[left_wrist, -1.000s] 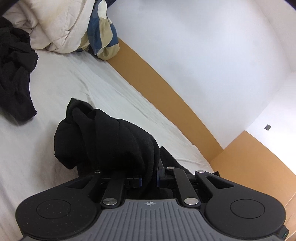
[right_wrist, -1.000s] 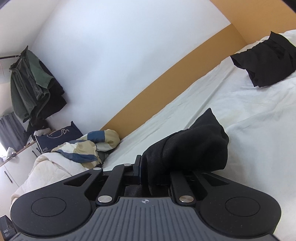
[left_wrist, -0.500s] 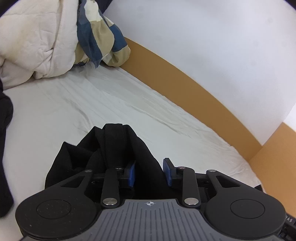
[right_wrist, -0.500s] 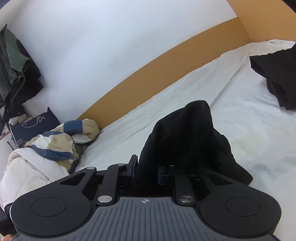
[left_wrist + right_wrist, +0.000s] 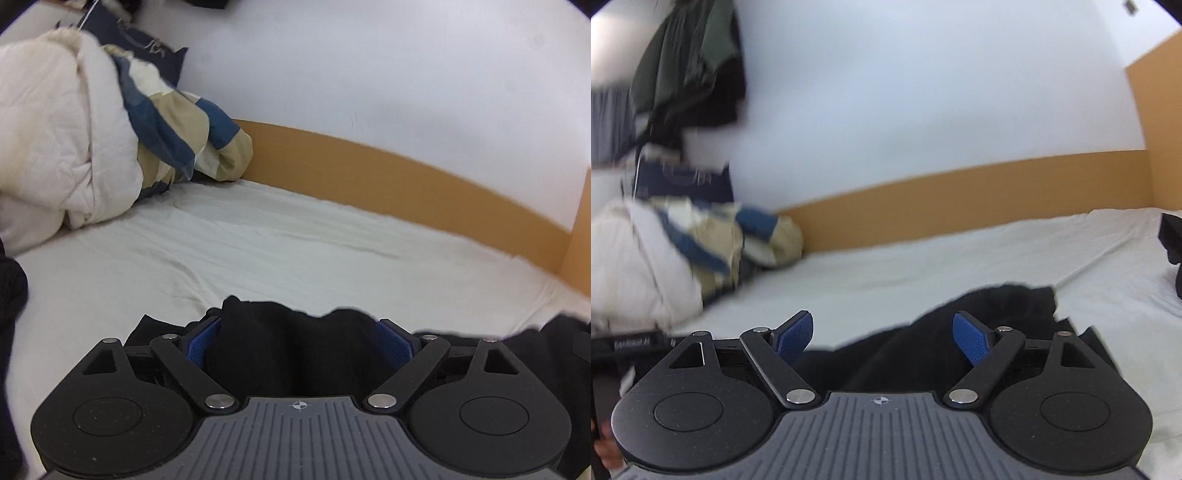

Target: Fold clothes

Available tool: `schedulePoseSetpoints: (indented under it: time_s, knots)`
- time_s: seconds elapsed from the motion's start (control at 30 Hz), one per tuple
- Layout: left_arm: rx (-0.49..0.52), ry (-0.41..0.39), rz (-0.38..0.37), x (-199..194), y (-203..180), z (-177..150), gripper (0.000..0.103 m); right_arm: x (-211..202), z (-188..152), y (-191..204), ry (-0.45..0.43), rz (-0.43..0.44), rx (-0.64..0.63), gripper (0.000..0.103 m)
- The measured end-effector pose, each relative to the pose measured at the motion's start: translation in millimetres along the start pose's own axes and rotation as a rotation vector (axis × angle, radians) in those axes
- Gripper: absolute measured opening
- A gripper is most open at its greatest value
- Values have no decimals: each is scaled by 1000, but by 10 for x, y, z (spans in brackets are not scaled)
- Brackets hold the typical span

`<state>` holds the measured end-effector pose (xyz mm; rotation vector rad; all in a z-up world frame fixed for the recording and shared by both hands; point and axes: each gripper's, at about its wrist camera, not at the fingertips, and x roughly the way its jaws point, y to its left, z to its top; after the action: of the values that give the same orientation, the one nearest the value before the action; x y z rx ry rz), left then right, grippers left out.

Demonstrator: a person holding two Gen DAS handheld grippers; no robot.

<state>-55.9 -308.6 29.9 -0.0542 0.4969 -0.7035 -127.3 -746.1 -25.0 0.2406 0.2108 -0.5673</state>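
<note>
A black garment (image 5: 280, 332) lies bunched on the white bed sheet (image 5: 258, 251). My left gripper (image 5: 298, 341) stands open, its blue pads (image 5: 201, 343) spread wide with the cloth heaped loosely between them. In the right wrist view the same black garment (image 5: 997, 302) lies low on the sheet (image 5: 923, 266). My right gripper (image 5: 882, 336) is open too, with its blue pads (image 5: 971, 338) apart above the cloth and nothing pinched between them.
A white duvet (image 5: 48, 140) and a blue-and-beige patterned blanket (image 5: 177, 140) are piled at the left. An orange-brown board (image 5: 369, 173) runs along the wall. More black clothes lie at the left edge (image 5: 11, 288) and far right (image 5: 1171, 236). Jackets (image 5: 690, 62) hang on the wall.
Both grippers have lowered toward the sheet and opened, letting go of the black garment. Both views have swung round to face the wall board.
</note>
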Motion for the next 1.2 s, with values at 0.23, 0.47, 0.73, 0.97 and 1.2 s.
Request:
schedulePoseSetpoints:
  time_s: [0.23, 0.47, 0.73, 0.97, 1.2]
  knots:
    - [202, 37, 48, 50, -198, -223, 102, -15, -247, -102, 101, -154, -152, 85]
    - [254, 42, 64, -5, -237, -278, 103, -46, -348, -2, 158, -80, -243, 103]
    - [267, 39, 89, -30, -301, -299, 103, 203, -242, 65, 216, -132, -174, 103]
    - [244, 30, 105, -38, -312, -311, 103, 58, -260, 79, 190, -142, -201, 103]
    - [187, 36, 65, -34, -213, -283, 103, 93, -278, 61, 192, -138, -196, 103]
